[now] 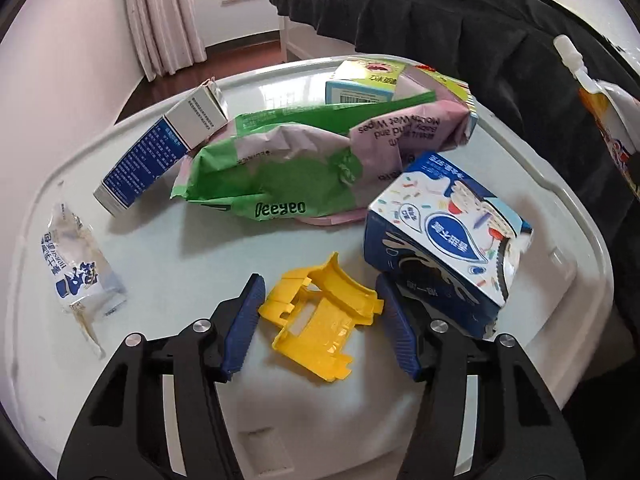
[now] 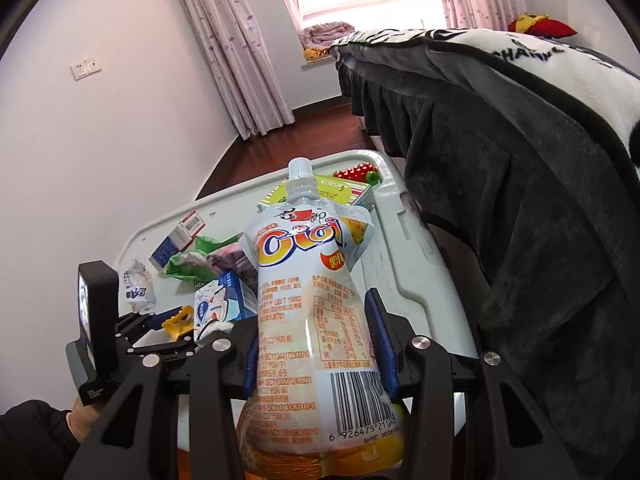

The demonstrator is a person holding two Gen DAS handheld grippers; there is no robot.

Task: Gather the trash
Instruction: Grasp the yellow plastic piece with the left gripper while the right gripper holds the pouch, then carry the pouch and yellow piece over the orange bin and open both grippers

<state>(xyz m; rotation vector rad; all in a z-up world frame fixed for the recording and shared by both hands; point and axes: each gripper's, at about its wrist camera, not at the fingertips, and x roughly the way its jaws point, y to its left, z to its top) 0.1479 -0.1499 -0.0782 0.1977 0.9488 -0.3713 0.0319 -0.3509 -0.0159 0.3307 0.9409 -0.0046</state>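
Left wrist view, left to right. A crumpled clear wrapper (image 1: 78,264) w/ blue print lies flat at the left edge of the white worktop (image 1: 280,80). Next, a blue-and-white carton (image 1: 160,156) lies tilted, its open end propped on a crumpled green and pink wet-wipes pack (image 1: 304,168) in the middle. Behind the pack, a light blue box (image 1: 360,84) w/ a barcode. In front, the left hand-held gripper (image 1: 318,320) is spread wide, jaws released, w/ a piece of yellow plastic (image 1: 320,316) lying on the worktop between its blue pads; the left pad looks to touch the plastic, the right one sits just beside it. Right of the plastic, a blue ice-cream box (image 1: 444,248) stands tilted, close to the right finger. At far right, a spouted drink pouch (image 1: 604,120) hangs in front of a dark bed cover (image 1: 480,40).

Right wrist view, left to right. The left gripper's camera mount and a sleeved hand (image 2: 78,420) show at lower left, the trash spread beyond them on the worktop. Centre: the right hand-held gripper (image 2: 316,344) is clenched on the orange and white pouch, held upright above the worktop's near edge, cap up, pads pressing both its sides. Behind it, a green box (image 2: 340,192) and a red studded toy (image 2: 356,170). The bed fills the right side; window and pink curtains (image 2: 224,40) at the back.
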